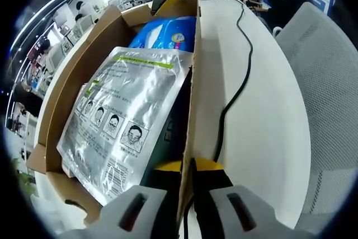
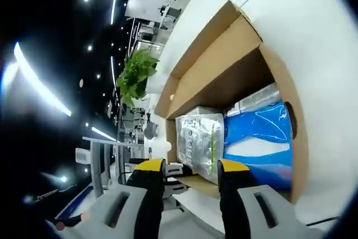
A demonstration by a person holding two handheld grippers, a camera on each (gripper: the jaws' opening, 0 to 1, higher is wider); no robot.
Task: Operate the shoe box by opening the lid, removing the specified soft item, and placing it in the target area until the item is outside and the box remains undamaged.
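Cardboard shoe box [image 1: 67, 82] stands open on a white table [image 1: 263, 116], a silver foil pouch [image 1: 120, 121] lying inside over a blue soft pack [image 1: 165, 34]. The left gripper [image 1: 187, 174] is clamped on the box's side wall; a hard tug there could likely tear or crease it. In the right gripper view, the right gripper [image 2: 190, 172] points at the pouch [image 2: 198, 141] from outside the box [image 2: 224, 65], jaws spread apart and empty.

Bright office lighting, strong fisheye bending in both views

Ceiling strips [image 2: 39, 82] are streaking into curved lines, glare is washing across the silver pouch [image 1: 120, 121], the white table [image 1: 263, 116] is glowing near overexposure, and the box interior [image 2: 235, 85] is sitting in shadow.
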